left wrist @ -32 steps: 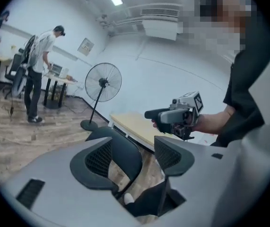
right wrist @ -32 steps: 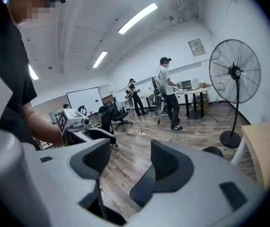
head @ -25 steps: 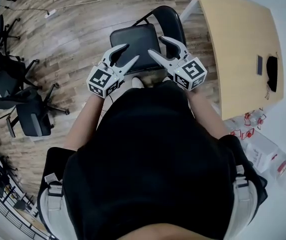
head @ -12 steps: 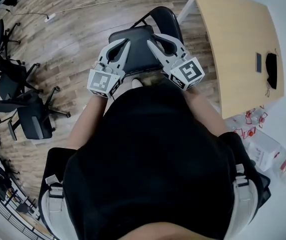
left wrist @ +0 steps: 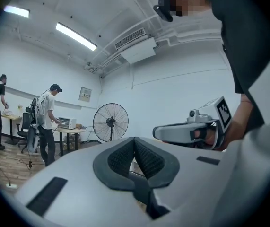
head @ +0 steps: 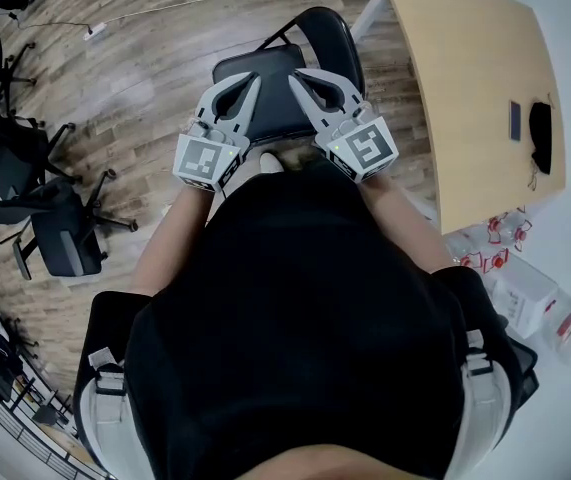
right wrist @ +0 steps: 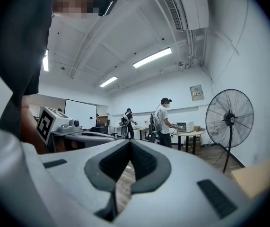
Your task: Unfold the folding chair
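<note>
1. The black metal-framed folding chair (head: 277, 113) stands opened on the wood floor (head: 145, 78), just beyond the left claw (head: 253, 81) and right claw (head: 296, 74). Both have just pressed together, empty.
2. Risk: if the seat is not fully down, the chair may fold back.

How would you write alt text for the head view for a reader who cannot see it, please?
Seen from above, a person in black holds the left gripper and right gripper, jaws just closed on nothing, over the seat of an unfolded black folding chair on a wooden floor. A wooden table stands at right.
</note>
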`<state>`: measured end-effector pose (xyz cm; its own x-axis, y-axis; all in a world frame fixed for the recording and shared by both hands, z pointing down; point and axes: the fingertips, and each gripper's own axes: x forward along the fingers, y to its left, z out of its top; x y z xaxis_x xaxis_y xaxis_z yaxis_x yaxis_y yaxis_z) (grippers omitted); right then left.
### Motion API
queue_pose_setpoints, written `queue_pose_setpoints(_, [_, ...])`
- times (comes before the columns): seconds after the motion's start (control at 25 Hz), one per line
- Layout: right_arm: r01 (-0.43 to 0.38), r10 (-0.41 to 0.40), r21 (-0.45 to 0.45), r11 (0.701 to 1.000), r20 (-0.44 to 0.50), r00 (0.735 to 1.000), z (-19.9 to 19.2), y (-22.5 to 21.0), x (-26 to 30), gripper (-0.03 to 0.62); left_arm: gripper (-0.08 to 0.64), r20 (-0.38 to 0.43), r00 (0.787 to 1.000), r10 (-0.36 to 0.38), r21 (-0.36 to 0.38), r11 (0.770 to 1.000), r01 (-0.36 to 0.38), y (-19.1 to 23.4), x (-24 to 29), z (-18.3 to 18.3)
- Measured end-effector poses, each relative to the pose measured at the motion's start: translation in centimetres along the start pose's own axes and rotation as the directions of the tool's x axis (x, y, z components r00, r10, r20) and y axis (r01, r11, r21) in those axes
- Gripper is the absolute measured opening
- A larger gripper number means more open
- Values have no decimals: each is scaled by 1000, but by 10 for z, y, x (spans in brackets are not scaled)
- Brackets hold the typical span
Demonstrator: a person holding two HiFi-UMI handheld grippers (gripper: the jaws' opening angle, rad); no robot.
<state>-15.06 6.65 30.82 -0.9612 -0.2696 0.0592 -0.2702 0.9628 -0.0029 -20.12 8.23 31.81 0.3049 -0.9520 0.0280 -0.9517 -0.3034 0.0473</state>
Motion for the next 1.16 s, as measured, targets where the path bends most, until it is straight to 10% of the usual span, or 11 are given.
queue_pose_setpoints(1.16, [33, -32, 48, 998, -20, 999, -10, -16, -9, 0, -5, -21, 999, -30, -12, 999, 30, -4, 12, -8])
